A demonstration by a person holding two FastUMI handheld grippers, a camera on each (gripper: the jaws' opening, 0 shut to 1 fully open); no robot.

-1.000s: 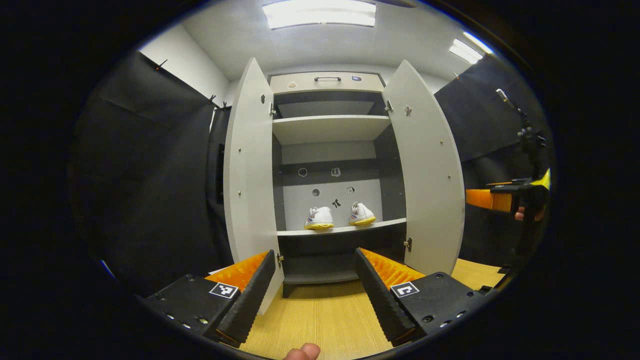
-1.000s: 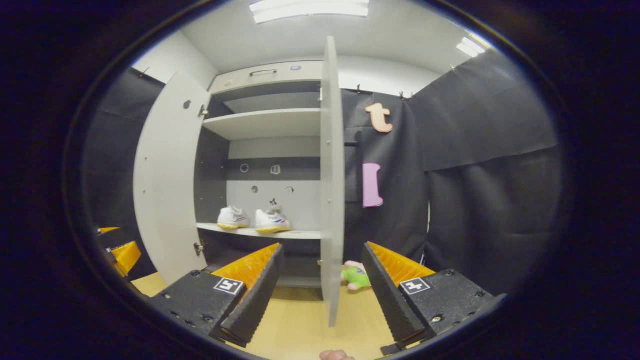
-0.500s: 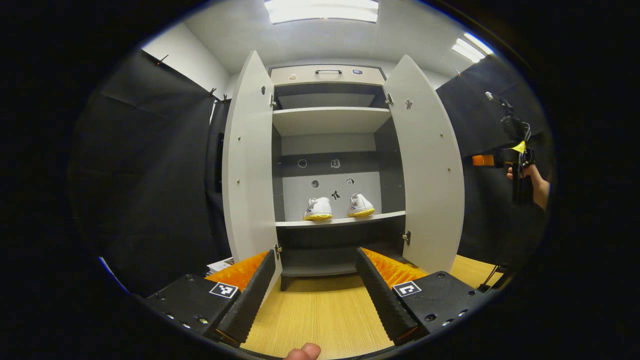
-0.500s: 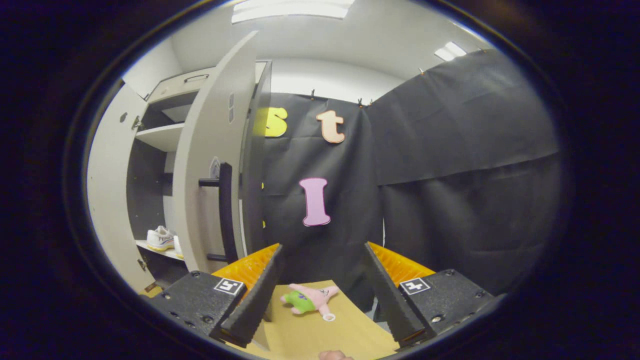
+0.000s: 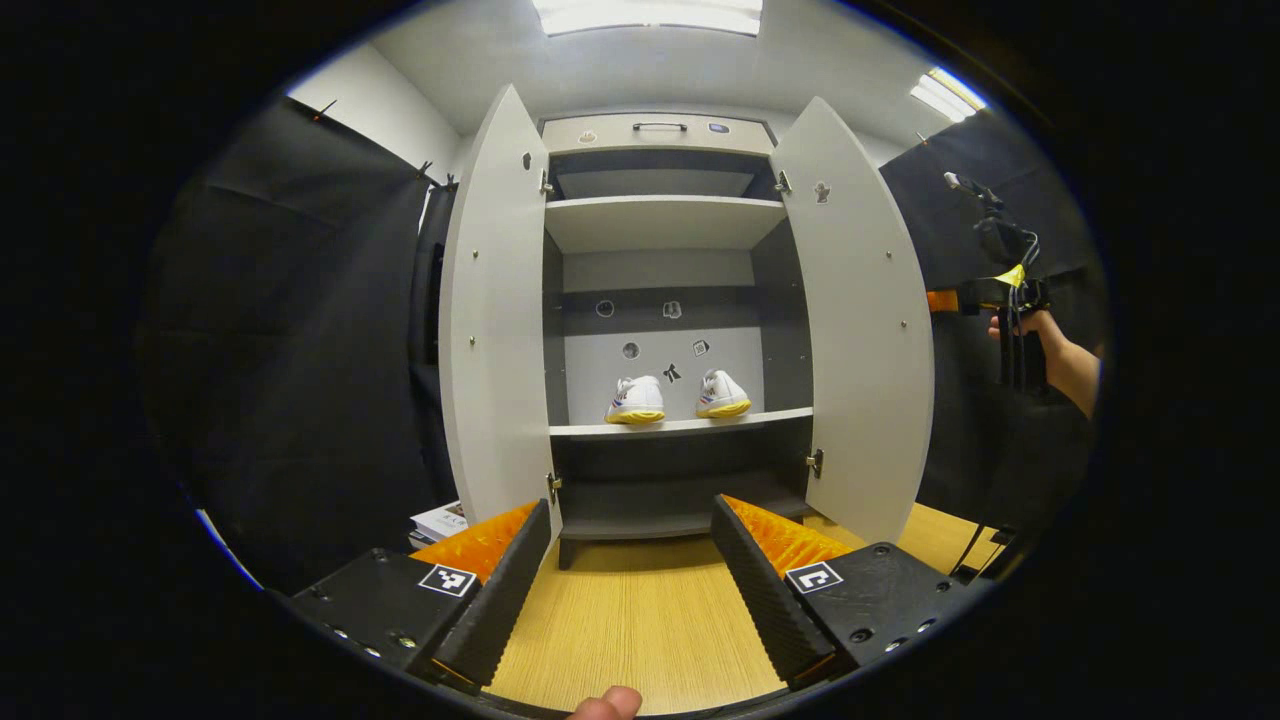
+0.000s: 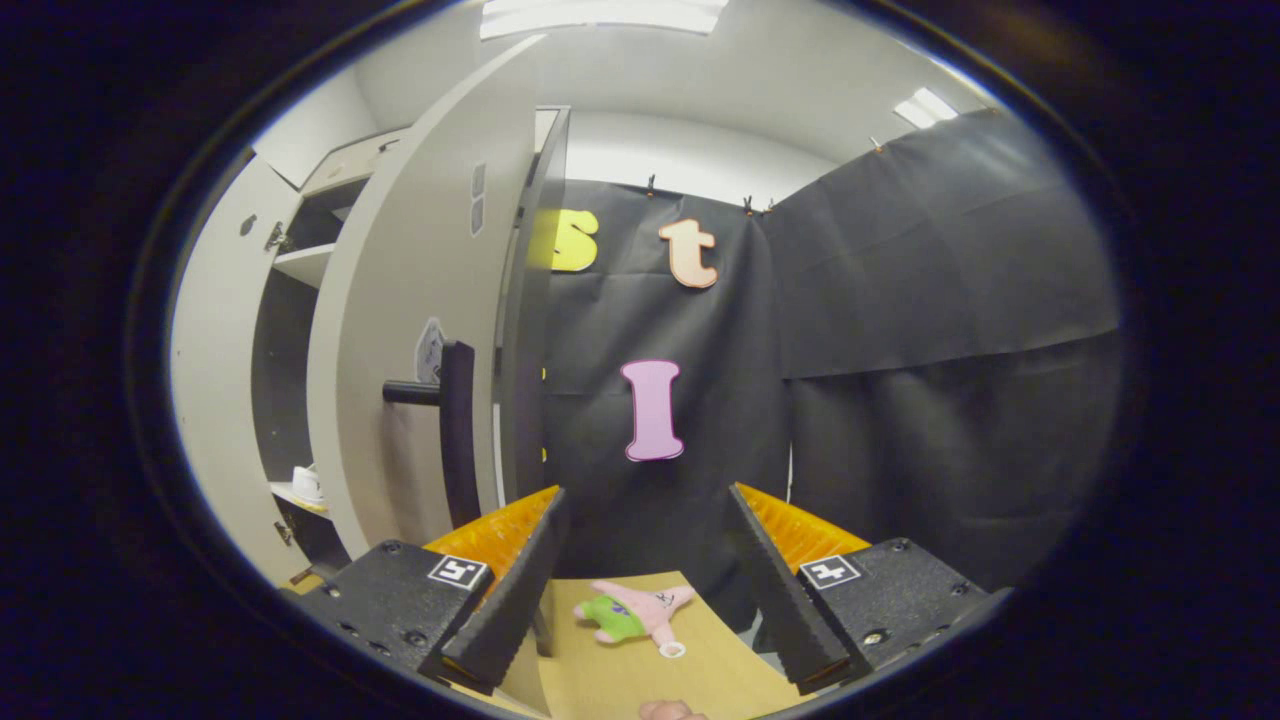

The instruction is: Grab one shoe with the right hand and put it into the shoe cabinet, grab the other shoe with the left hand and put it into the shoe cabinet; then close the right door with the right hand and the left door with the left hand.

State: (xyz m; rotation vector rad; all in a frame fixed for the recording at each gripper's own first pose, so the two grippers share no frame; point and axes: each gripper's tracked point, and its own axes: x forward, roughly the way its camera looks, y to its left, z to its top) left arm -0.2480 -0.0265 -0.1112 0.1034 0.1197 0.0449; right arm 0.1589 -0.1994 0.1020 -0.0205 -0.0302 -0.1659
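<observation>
left gripper view: left gripper (image 5: 630, 585) wide apart, empty; right gripper (image 6: 645, 590) likewise.

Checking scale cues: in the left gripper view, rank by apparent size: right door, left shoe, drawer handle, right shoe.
1. right door, by far the largest.
2. left shoe and right shoe: look alike, so no ranking between them.
3. drawer handle, smallest: a thin bar, though higher up and perhaps farther from the camera.

Bright ceiling panels (image 5: 647, 14) glaring overhead, even light, sharp focus, strong fisheye bending at edges
</observation>
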